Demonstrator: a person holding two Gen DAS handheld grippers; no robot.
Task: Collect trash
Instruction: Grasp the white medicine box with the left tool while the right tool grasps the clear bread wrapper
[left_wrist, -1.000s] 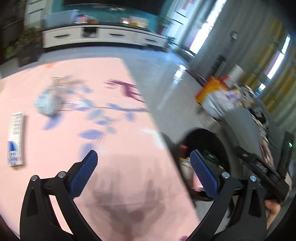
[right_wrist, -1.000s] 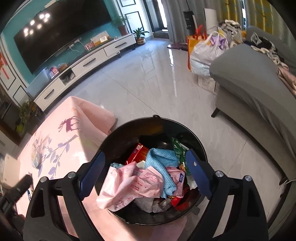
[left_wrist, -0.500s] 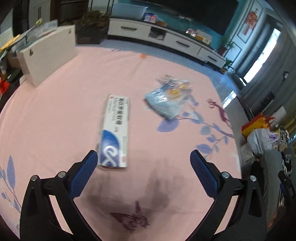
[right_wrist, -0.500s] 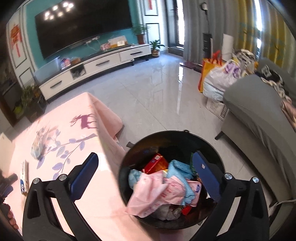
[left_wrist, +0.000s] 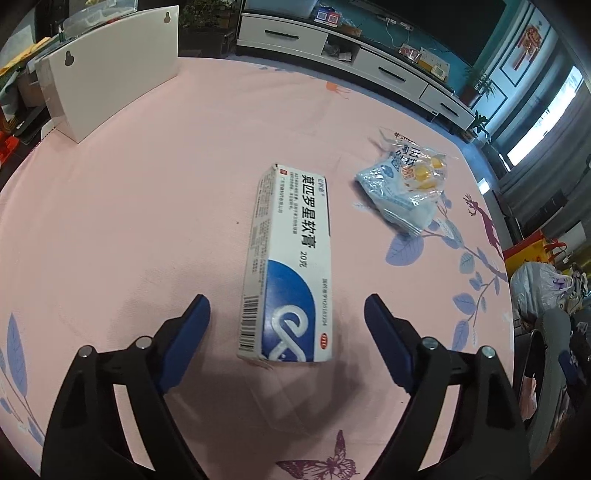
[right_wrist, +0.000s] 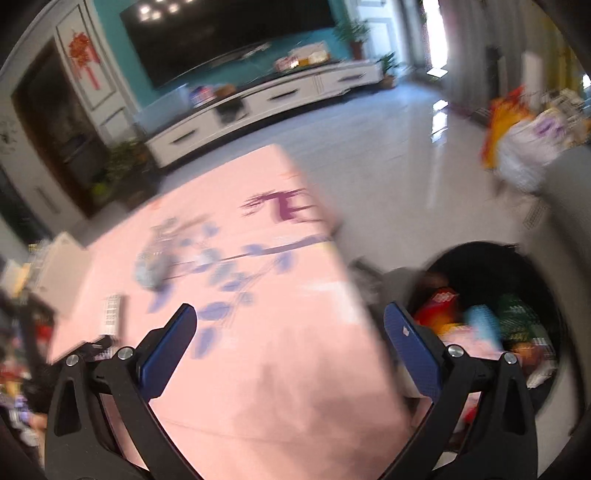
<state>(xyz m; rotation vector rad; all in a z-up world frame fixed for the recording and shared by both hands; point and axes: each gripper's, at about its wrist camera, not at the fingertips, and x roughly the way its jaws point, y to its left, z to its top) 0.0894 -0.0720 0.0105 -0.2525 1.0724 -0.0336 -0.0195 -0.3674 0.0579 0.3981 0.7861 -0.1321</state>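
Observation:
A white and blue ointment box (left_wrist: 286, 266) lies flat on the pink tablecloth (left_wrist: 147, 206). My left gripper (left_wrist: 287, 306) hangs over the box's near end, its jaws closing with the box between them, pads not touching it. A clear blue snack bag (left_wrist: 404, 184) lies beyond the box to the right. In the blurred right wrist view my right gripper (right_wrist: 290, 314) is open and empty above the tablecloth (right_wrist: 280, 369). The black trash bin (right_wrist: 491, 314), full of wrappers, stands on the floor to its right. The box (right_wrist: 110, 314) and bag (right_wrist: 151, 269) show at left.
A white board (left_wrist: 107, 70) stands at the table's far left edge. A white TV cabinet (left_wrist: 351, 55) runs along the back wall. Shopping bags (right_wrist: 517, 147) and a grey sofa (right_wrist: 569, 192) sit to the right of the bin across the tiled floor.
The left gripper swung from the table's bin side to over the ointment box, dropped closer, and narrowed its jaws. The right gripper swung left from above the bin to over the table.

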